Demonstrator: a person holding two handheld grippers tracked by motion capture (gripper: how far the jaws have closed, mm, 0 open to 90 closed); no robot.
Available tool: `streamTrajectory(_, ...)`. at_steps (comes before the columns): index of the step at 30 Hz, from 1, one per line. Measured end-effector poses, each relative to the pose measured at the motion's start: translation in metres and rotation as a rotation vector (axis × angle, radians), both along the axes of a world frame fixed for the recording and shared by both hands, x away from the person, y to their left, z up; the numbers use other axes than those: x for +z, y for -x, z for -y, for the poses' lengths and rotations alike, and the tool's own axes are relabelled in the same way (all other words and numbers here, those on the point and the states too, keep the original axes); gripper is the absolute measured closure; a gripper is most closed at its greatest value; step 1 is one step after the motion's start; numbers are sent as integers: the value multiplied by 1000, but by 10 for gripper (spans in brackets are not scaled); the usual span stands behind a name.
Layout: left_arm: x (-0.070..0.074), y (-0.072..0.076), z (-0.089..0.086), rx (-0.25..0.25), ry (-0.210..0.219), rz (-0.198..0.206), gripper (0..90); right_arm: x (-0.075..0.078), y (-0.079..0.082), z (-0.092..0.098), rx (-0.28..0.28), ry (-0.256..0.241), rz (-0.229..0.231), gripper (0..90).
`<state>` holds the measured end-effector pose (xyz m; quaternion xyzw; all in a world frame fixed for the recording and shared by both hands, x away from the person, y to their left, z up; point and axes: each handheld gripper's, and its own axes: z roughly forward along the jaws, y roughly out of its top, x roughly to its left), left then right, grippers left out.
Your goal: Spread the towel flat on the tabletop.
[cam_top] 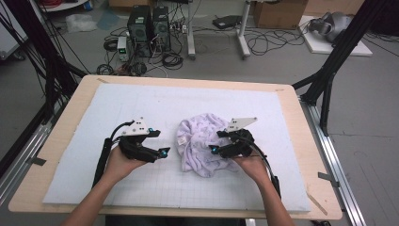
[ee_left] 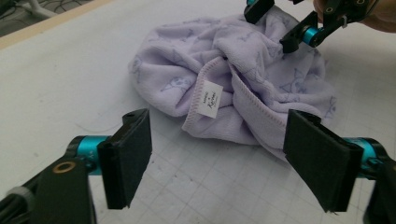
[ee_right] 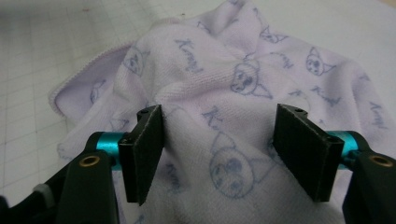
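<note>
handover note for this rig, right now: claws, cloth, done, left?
Left claw: open, short of the crumpled lilac towel, aimed at its hemmed edge beside the white label; not touching.
Right claw: open, jaws straddling a raised fold of the towel; not closed on it.
Towel: bunched in a heap at the middle of the white grid mat.
Done: both claws brought up to the towel.
Left: probably grasp, spread it flat, then fold.
</note>
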<state>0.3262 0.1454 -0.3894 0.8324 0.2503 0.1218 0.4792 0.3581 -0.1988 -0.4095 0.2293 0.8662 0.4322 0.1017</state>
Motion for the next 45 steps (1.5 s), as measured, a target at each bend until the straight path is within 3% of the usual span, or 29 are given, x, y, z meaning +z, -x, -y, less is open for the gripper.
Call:
streamTrajectory(8, -2, -16, 34, -47, 2, -11, 324, -4, -2, -1, 15, 3, -9, 418)
streamTrajectory(14, -14, -32, 64, -64, -51, -27, 343, -7, -2, -3, 25, 13, -14, 477)
streamTrajectory(17, -23, -40, 72, -68, -68, -57, 355, -8, -2, -3, 24, 16, -18, 507)
streamTrajectory(21, -31, -45, 75, -85, -99, -82, 568, -10, -3, -4, 34, 22, -23, 641)
streamTrajectory(22, -31, -45, 75, -92, -96, -94, 696, -10, -4, -5, 49, 23, -23, 738)
streamTrajectory(23, -30, -44, 74, -104, -101, -96, 696, -10, -4, -5, 49, 23, -23, 738)
streamTrajectory(24, -28, -43, 72, -115, -105, -92, 782, -10, -4, -5, 59, 15, -29, 775)
streamTrajectory(28, -12, -31, 61, -124, -91, -62, 806, 0, 2, -8, 76, 5, -5, 809)
streamTrajectory(31, 1, -19, 49, -120, -77, -37, 809, 15, 12, -11, 99, -41, 28, 816)
streamTrajectory(36, 21, 14, 15, -115, -70, -5, 809, 33, 30, -27, 170, -104, 43, 822)
streamTrajectory(40, 20, 41, -9, -114, -72, -12, 809, 32, 55, -53, 241, -87, 37, 823)
streamTrajectory(43, 8, 56, -19, -121, -89, -39, 801, 19, 65, -66, 274, -105, -12, 820)
streamTrajectory(44, 4, 59, -21, -125, -96, -41, 784, 13, 65, -69, 281, -84, -26, 804)
streamTrajectory(45, 1, 60, -22, -125, -100, -36, 686, 5, 65, -73, 297, -58, -51, 708)
